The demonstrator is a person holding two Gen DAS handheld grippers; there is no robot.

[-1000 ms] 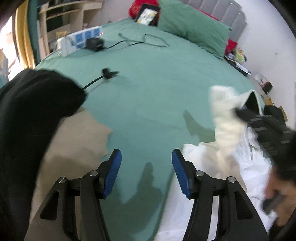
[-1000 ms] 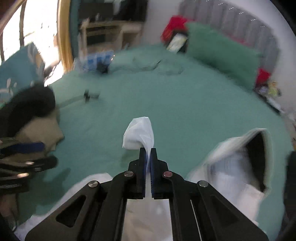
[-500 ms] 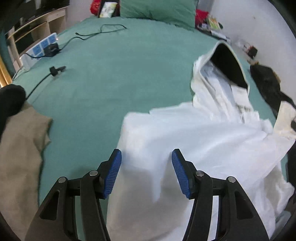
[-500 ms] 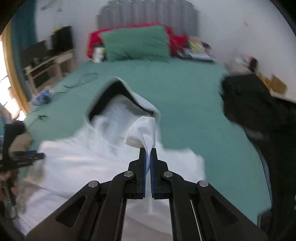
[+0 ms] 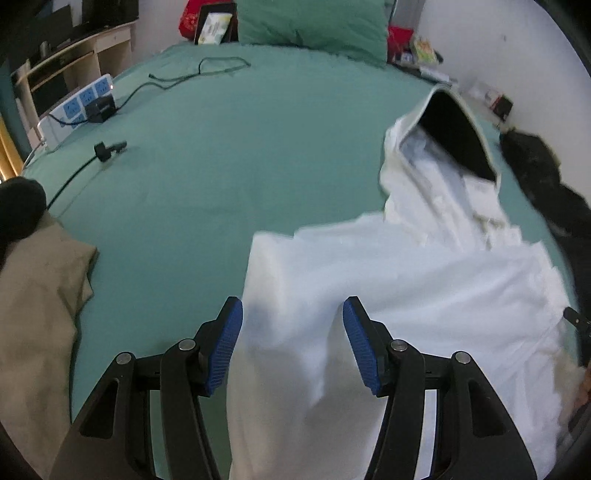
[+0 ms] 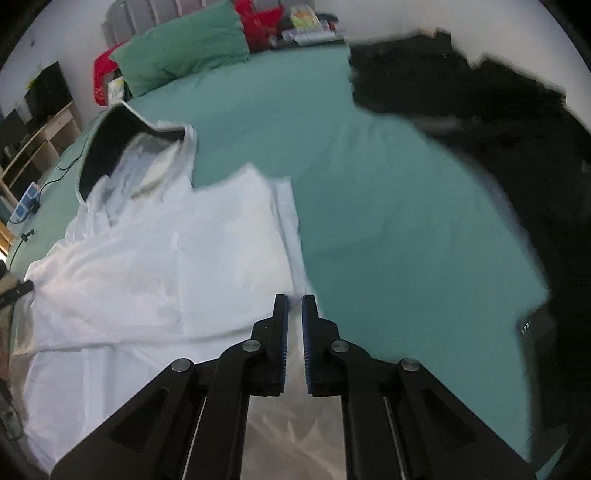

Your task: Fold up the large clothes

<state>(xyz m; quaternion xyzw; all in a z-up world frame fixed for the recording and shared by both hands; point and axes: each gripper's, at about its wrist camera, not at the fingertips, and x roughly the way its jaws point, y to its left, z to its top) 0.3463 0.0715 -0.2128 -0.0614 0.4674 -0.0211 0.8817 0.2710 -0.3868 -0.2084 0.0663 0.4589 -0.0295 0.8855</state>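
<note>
Bedroom; one bed (image 5: 229, 177) with a green sheet serves as the work surface.

- White garment (image 5: 406, 280), one: hooded, spread across the bed, hood with its dark lining at the far end. Long axis runs from the near edge toward the pillow. In the left view it fills 3 to 6 o'clock; in the right view, 7 to 11 o'clock.
- Left hand-held gripper (image 5: 293, 343), one: fingers well apart, nothing clamped, hanging over the garment's left edge with white cloth showing between the pads.
- Right hand-held gripper (image 6: 294, 332), one: fingers a narrow gap apart and opening; the garment's right edge lies just under the tips at 12 o'clock, and it looks to be letting go.
- Judgement: each hand-held gripper is nearest its own side edge.
- Black garment (image 6: 498, 122), one, at 1 to 3 o'clock in the right view.
- Tan cloth (image 5: 37, 295), one.
- Green pillow (image 5: 314, 26), one.
- Power strip (image 5: 77, 107), one.
</note>
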